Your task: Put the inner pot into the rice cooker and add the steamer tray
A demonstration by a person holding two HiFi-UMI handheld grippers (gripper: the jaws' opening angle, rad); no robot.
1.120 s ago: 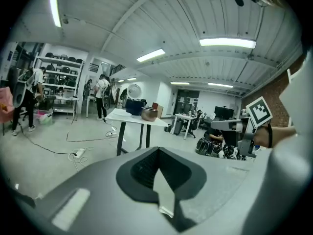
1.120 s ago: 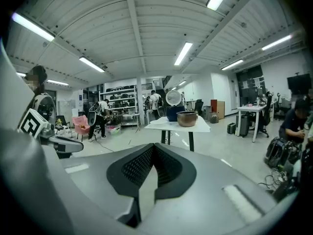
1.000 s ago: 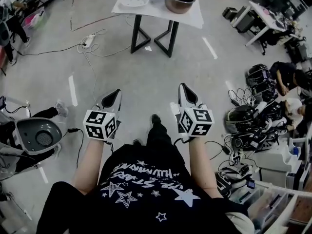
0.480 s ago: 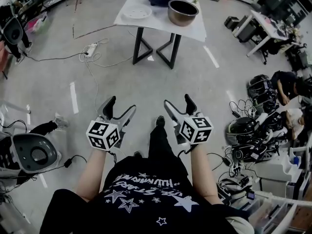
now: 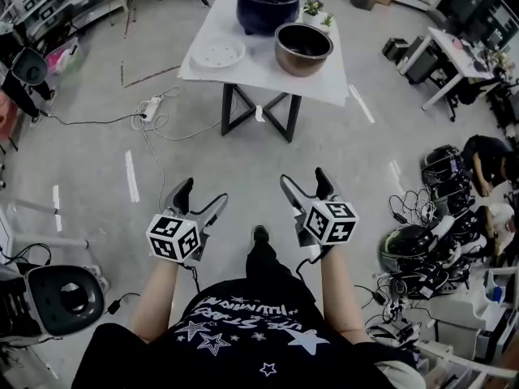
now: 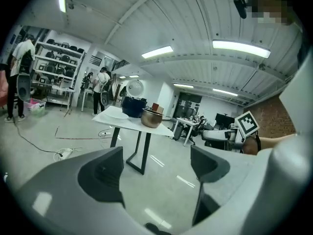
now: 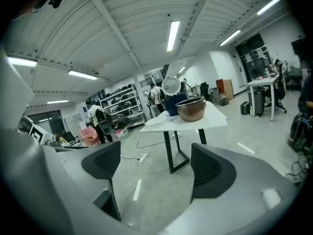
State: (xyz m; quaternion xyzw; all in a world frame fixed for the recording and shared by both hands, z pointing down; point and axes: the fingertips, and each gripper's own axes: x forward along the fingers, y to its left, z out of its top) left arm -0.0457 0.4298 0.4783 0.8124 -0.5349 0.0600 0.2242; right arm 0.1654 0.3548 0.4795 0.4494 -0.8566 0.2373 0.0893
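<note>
The inner pot (image 5: 303, 49) is coppery, the rice cooker (image 5: 267, 6) dark blue.

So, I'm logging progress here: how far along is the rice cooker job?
Nothing done yet: the copper-coloured metal inner pot sits on the white table beside the dark blue rice cooker, and the round white steamer tray lies there too. Nothing in hand: left gripper and right gripper hang open, empty, well short of the table. Both steps remain.

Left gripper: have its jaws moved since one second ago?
Yes. The left gripper has opened: its jaws, closed together ahead of the marker cube earlier, now stand spread apart in front of it.
</note>
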